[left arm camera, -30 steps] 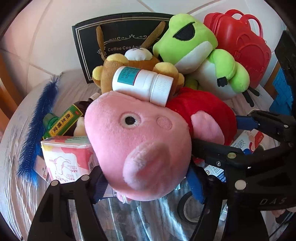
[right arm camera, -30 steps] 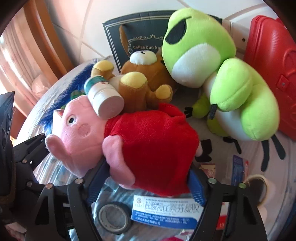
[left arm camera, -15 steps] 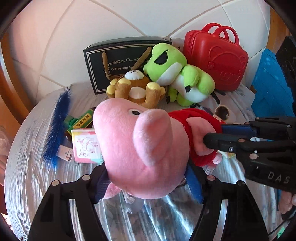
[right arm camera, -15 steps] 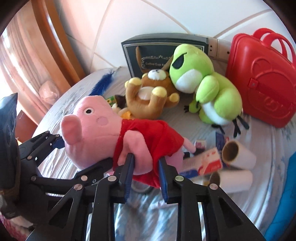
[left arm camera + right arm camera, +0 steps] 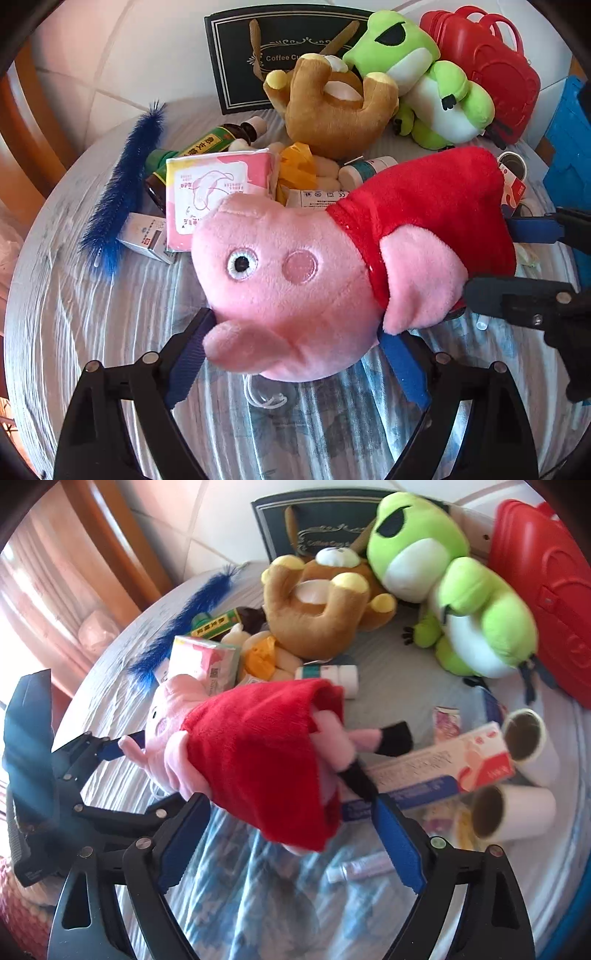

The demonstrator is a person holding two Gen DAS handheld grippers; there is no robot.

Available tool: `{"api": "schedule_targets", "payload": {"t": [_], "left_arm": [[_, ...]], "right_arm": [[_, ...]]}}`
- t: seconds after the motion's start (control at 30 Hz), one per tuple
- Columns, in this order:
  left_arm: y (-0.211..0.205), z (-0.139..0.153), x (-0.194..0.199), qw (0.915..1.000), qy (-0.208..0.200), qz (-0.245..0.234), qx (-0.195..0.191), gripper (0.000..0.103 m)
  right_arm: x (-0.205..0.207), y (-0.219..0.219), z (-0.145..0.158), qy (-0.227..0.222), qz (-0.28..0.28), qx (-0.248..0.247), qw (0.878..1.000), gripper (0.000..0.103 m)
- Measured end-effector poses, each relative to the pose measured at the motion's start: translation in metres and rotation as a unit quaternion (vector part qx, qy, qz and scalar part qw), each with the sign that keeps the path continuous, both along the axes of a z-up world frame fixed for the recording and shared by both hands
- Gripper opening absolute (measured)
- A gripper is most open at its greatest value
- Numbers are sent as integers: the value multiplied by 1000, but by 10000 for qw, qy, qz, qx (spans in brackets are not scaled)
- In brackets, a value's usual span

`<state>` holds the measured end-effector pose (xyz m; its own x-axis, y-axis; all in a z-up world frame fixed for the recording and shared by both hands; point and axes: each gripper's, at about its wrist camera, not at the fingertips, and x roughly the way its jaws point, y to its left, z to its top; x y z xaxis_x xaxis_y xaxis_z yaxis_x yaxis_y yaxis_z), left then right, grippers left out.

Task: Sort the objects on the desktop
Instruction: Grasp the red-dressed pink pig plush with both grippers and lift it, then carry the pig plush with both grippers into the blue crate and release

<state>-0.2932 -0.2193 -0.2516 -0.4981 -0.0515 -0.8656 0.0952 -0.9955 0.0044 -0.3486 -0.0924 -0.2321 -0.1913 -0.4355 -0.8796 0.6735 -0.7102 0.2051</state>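
Observation:
A pink pig plush in a red dress (image 5: 295, 280) lies across the round table. Its head sits between the blue pads of my left gripper (image 5: 297, 362), whose jaws are opening and stand wide around it. In the right wrist view the pig's dress (image 5: 258, 746) is blurred between the pads of my right gripper (image 5: 290, 843). Those jaws are opening too, with a gap on the right side. My right gripper (image 5: 495, 262) also shows at the pig's body, and my left gripper (image 5: 144, 775) at its snout.
At the back stand a brown bear plush (image 5: 332, 110), a green frog plush (image 5: 424, 74), a red case (image 5: 491, 66) and a black box (image 5: 251, 55). A blue feather brush (image 5: 122, 184), pink tissue pack (image 5: 210, 184), bottles, a carton (image 5: 443, 768) and cardboard tubes (image 5: 524, 738) litter the table.
Both pairs of jaws have spread wide; the right ones were pinched narrow on the pig half a second ago. The pig has turned from snout-up to lying on its side.

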Motion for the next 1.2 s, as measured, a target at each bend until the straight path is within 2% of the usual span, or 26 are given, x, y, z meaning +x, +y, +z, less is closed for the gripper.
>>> {"api": "schedule_targets", "payload": {"t": [0.13,0.2,0.33,0.5,0.67,0.9,1.2], "left_arm": [[-2,-4,-3,9999,114,-62,115,91],[1,-4,-3,9999,131,-68,-11,83],[6,6,2,9996,288,6,-12,76],[24,39,19,9976,665,-113,-176,75],[45,94,43,9914,1256,-259,-268,75],[89,176,80,9743,2128,-672,-293,75],[174,259,125,9406,2954,-1664,-181,75]], "right_arm": [[-5,-22,-14,39,211,13,9998,92],[-3,-33,-20,229,336,185,9990,79],[5,-33,-11,483,409,314,9975,68],[21,-14,17,839,307,194,9958,66],[49,14,73,1410,98,-34,9900,66],[102,64,160,2243,-455,-202,9733,66],[176,157,247,3016,-1519,-243,9409,66]]}}
